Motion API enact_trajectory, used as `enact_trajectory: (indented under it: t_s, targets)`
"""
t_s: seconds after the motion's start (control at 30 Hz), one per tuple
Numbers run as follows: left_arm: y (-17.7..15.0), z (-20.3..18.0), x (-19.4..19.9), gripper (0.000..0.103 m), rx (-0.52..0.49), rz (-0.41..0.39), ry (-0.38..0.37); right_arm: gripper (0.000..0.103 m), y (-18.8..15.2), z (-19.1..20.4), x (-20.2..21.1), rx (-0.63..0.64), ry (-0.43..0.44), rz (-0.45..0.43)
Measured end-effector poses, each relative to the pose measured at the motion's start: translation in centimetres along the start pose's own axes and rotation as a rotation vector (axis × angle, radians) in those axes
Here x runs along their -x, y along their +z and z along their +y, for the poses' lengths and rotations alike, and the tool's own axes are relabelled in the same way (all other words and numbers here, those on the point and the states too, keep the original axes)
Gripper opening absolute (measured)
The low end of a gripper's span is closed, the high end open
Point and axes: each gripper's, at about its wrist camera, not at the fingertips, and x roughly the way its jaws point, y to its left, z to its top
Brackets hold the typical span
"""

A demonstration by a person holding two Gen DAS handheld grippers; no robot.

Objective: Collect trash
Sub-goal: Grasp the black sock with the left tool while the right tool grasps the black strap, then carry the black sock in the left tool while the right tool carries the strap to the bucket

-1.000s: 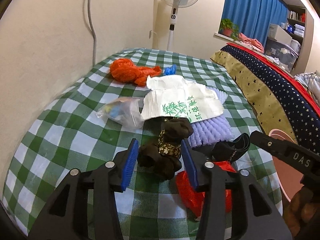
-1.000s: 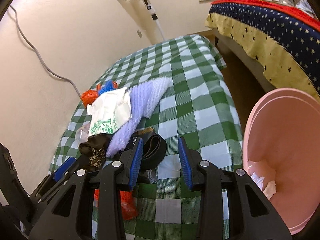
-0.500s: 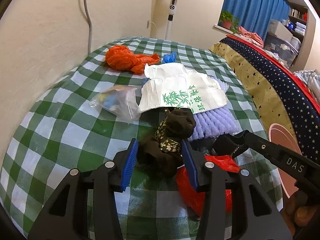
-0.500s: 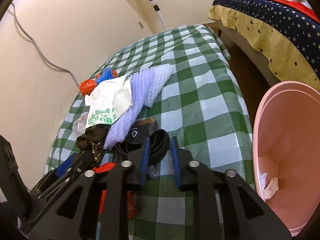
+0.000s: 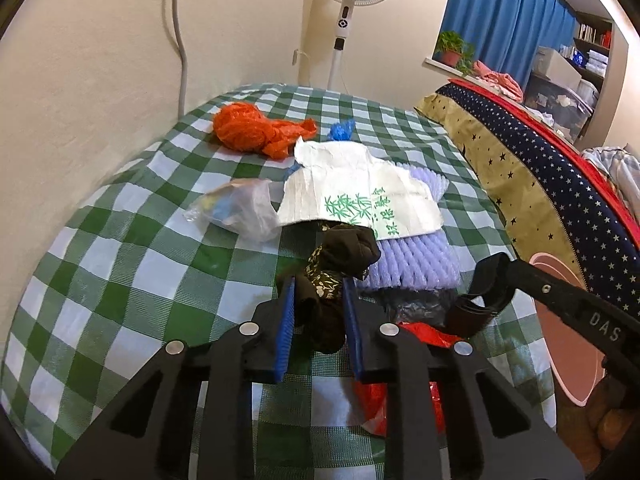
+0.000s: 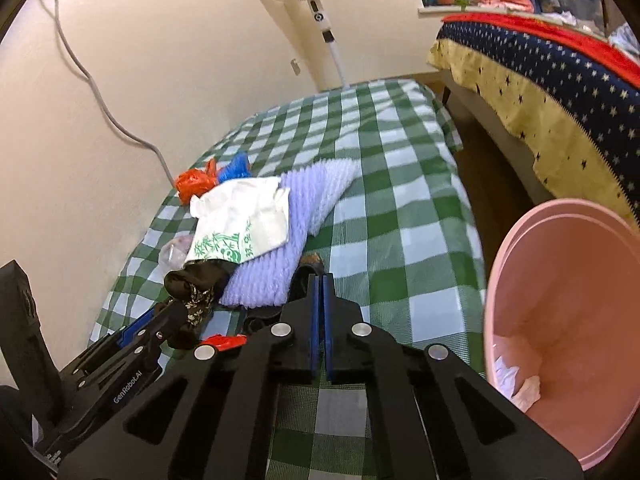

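A dark crumpled rag [image 5: 328,280] and a black strap [image 5: 480,300] lie beside a lilac foam net [image 5: 416,256].

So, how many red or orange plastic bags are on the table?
2: an orange bag at the far side, a red bag at the near end. More may hide under the paper.

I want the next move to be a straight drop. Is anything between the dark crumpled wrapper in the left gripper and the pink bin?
Yes. The right gripper, shut on a black band, sits between the dark wrapper held by the left gripper and the pink bin beside the table.
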Motion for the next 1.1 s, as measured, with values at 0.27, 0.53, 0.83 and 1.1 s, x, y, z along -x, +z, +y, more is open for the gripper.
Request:
enact_trajectory:
  t_s: [0.27,0.53,0.83,1.1]
  targets:
    - [0.4,0.5,1.6,0.022,0.018,-0.034,-0.004,0.002,0.2,-0.5,2.1,0.000,-0.014,-0.046]
    - [0.4,0.3,3.9,0.022,0.002,-0.071,-0.010,0.002,0.2,-0.2,4.7,0.031,-0.035,-0.099]
    - [0.3,0.1,6.4,0.022,-0.008,-0.109,-0.018,0.002,0.1,-0.1,8.0,0.052,-0.059,-0.154]
    - [0.0,-0.7,8.3,0.022,-0.028,-0.134,-0.033,0.002,-0.3,-0.6,11.1,0.059,-0.084,-0.201]
